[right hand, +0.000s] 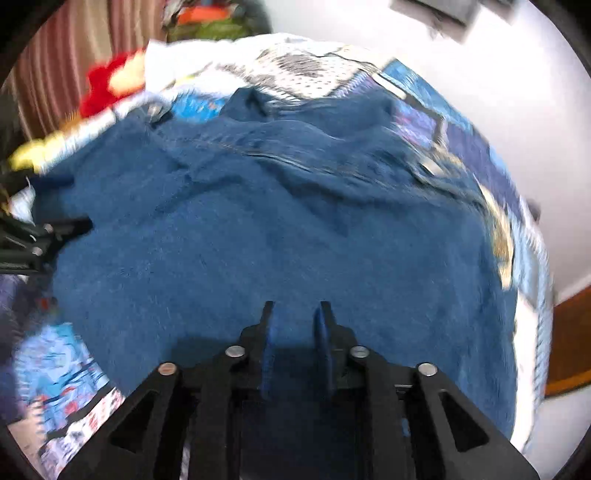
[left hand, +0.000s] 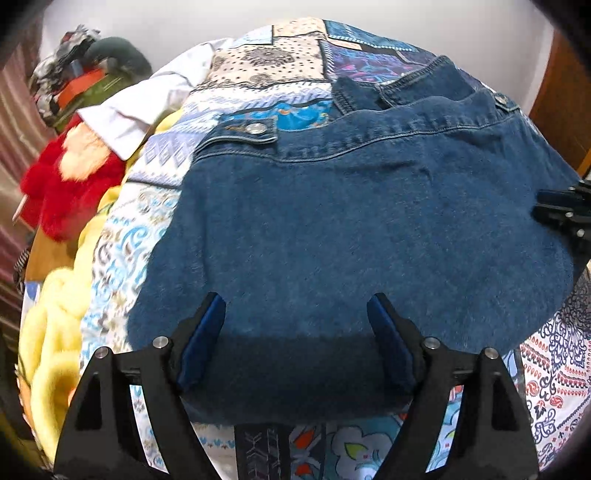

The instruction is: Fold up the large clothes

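A blue denim jacket (left hand: 351,229) lies spread on a patchwork bedspread (left hand: 266,62), its collar at the far side. My left gripper (left hand: 297,310) is open, its jaws wide apart over the jacket's near edge, holding nothing. My right gripper (right hand: 295,317) has its jaws narrowly apart with denim (right hand: 295,206) between them at the near edge; the view is blurred. The right gripper shows at the right edge of the left wrist view (left hand: 565,214). The left gripper shows at the left edge of the right wrist view (right hand: 44,236).
A red plush toy (left hand: 66,184), a yellow fluffy blanket (left hand: 55,332) and a white cloth (left hand: 147,107) lie along the bed's left side. A pile of things (left hand: 81,74) sits at the far left corner. A white wall (left hand: 184,22) stands behind, with wooden furniture (left hand: 561,107) at right.
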Motion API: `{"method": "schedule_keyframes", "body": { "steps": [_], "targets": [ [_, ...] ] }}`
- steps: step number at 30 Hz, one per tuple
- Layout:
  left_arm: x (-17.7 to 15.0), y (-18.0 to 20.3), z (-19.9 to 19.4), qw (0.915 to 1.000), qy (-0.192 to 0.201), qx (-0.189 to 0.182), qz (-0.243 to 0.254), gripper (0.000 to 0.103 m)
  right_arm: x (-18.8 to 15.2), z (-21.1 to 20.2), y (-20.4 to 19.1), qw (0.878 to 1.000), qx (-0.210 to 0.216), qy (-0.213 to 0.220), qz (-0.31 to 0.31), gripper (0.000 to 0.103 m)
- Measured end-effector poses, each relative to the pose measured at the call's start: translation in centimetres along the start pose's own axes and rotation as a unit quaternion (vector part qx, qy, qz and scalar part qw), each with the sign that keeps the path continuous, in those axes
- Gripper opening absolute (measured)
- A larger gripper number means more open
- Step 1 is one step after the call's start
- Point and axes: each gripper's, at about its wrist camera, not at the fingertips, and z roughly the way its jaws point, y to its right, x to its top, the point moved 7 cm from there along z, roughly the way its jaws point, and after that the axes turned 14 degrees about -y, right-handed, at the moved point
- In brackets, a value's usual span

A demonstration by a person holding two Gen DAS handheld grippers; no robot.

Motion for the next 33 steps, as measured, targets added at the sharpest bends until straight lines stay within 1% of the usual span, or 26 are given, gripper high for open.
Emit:
{"method": "schedule_keyframes", "body": {
  "steps": [1, 2, 3, 5, 6, 7, 8, 9, 10, 13, 14, 15, 17, 18, 19, 20, 21, 23, 25, 28, 30, 31, 33],
  "targets": [
    [-0.4, -0.3, -0.3, 1.0, 0.003, 0.006, -0.003, 0.082, -0.5, -0.3, 1.0, 1.0, -0.005, -0.002, 0.01, 0.023],
    [-0.6, -0.5, -0.4, 0.9999, 0.005, 0.011, -0.005, 0.082, -1.4, -0.7, 1.8, 1.0, 0.009, 0.0, 0.015, 0.023],
    [-0.9, -0.8, -0.7, 0.9997, 0.006, 0.019, -0.009, 0.083, -1.9, -1.0, 2.7, 1.0, 0.006, 0.002, 0.025, 0.023],
    [-1.5, -1.5, -1.0, 0.9996, 0.005, 0.021, -0.02, 0.084, -3.0, -1.4, 4.4, 0.999, -0.025, -0.001, 0.043, 0.025],
    [-1.7, -2.0, -1.0, 0.9994, 0.004, 0.021, -0.028, 0.085, -3.7, -1.9, 5.0, 0.999, -0.023, 0.004, 0.047, 0.032],
    [-2.1, -2.4, -1.1, 0.9991, 0.002, 0.022, -0.037, 0.089, -4.2, -2.3, 5.6, 0.998, -0.024, 0.009, 0.054, 0.037],
    [-2.3, -3.0, -1.1, 0.9987, 0.0, 0.023, -0.046, 0.093, -4.8, -2.6, 6.4, 0.997, -0.031, 0.01, 0.064, 0.04],
    [-2.7, -3.5, -1.2, 0.9983, -0.002, 0.019, -0.055, 0.095, -5.2, -2.9, 7.1, 0.997, -0.032, 0.01, 0.068, 0.041],
    [-3.0, -4.0, -1.3, 0.9976, -0.007, 0.003, -0.069, 0.095, -5.5, -3.0, 7.7, 0.997, -0.033, 0.01, 0.072, 0.041],
    [-3.9, -5.0, -1.7, 0.9944, -0.017, -0.026, -0.101, 0.095, -6.7, -3.8, 8.6, 0.996, -0.016, 0.008, 0.084, 0.041],
    [-4.4, -5.6, -2.0, 0.9934, -0.017, -0.019, -0.112, 0.095, -7.0, -4.2, 8.8, 0.996, -0.019, 0.009, 0.085, 0.041],
    [-4.8, -6.0, -2.2, 0.9928, -0.017, -0.008, -0.118, 0.095, -7.3, -4.5, 9.0, 0.996, -0.031, 0.01, 0.086, 0.042],
    [-5.8, -7.4, -2.5, 0.9907, -0.021, 0.029, -0.131, 0.094, -7.9, -4.9, 9.9, 0.993, -0.073, 0.009, 0.093, 0.062],
    [-6.2, -8.1, -2.6, 0.9892, -0.025, 0.044, -0.138, 0.094, -8.3, -5.2, 10.3, 0.992, -0.082, 0.013, 0.097, 0.078],
    [-6.9, -9.0, -2.6, 0.9873, -0.03, 0.052, -0.147, 0.094, -8.8, -5.3, 10.7, 0.991, -0.083, 0.016, 0.102, 0.083],
    [-7.6, -9.8, -2.4, 0.9847, -0.036, 0.053, -0.162, 0.094, -9.3, -5.4, 11.1, 0.991, -0.075, 0.013, 0.11, 0.083],
    [-8.1, -10.4, -2.3, 0.9826, -0.042, 0.051, -0.174, 0.094, -9.9, -5.4, 11.5, 0.99, -0.062, 0.007, 0.123, 0.083],
    [-9.4, -11.3, -2.3, 0.9784, -0.051, 0.026, -0.198, 0.094, -10.7, -5.8, 12.0, 0.989, -0.035, -0.003, 0.145, 0.083],
    [-9.9, -11.6, -2.7, 0.9753, -0.051, 0.014, -0.214, 0.093, -11.0, -6.5, 12.1, 0.988, -0.027, 0.0, 0.151, 0.083],
    [-10.1, -11.0, -4.2, 0.9737, -0.03, 0.0, -0.226, 0.093, -10.5, -8.2, 11.1, 0.989, -0.015, 0.025, 0.146, 0.083],
    [-9.6, -10.3, -5.1, 0.9738, -0.016, -0.016, -0.226, 0.093, -9.3, -9.6, 10.0, 0.989, 0.001, 0.046, 0.137, 0.084],
    [-9.1, -9.8, -5.4, 0.9736, -0.012, -0.029, -0.226, 0.093, -8.8, -10.1, 9.4, 0.99, 0.007, 0.055, 0.133, 0.084],
    [-8.2, -8.7, -5.6, 0.9718, -0.004, -0.065, -0.226, 0.093, -7.4, -11.1, 7.9, 0.989, 0.022, 0.074, 0.124, 0.087]
  ]
}}
